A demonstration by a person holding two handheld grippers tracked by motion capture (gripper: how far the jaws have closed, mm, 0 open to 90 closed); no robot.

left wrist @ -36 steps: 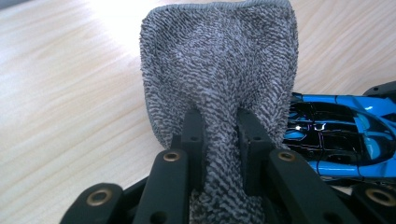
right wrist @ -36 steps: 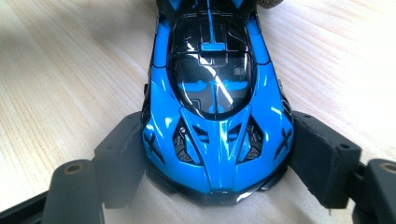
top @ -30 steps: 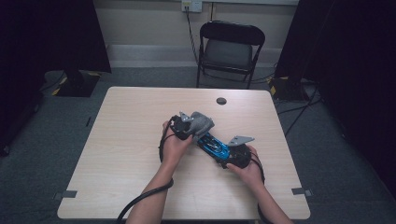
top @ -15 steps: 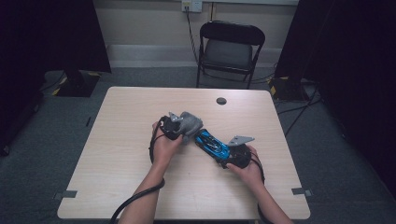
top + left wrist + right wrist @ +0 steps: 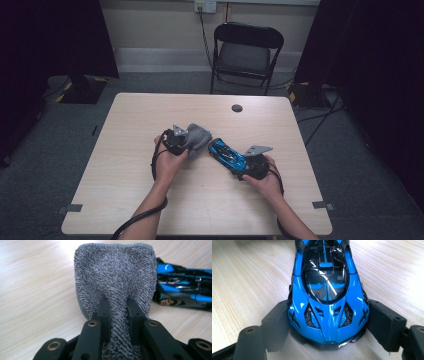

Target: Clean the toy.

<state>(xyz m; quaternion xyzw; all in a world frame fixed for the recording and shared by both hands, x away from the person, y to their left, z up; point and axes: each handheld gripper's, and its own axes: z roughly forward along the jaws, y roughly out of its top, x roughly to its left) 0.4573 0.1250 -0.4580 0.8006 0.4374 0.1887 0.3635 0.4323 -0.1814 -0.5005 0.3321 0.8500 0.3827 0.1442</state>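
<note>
- While clamped from both sides, toy car [image 5: 327,302] sits betw. right gripper [image 5: 325,340] pads, one end at the jaw roots, body running straight away from them.
- Left gripper [image 5: 117,312] pinches grey cloth [image 5: 115,277] tight; cloth bunches betw. fingers, fans out beyond tips.
- High view: car [image 5: 226,153] lies on table [image 5: 125,200] near centre, long axis diagonal, far end pointing up-left twd cloth [image 5: 198,136], just beside it.
- Black disc [image 5: 237,108] well apart, near far edge.
- Bare tabletop on all sides; edges well off from both hands; chair [image 5: 247,55] beyond far edge.
</note>
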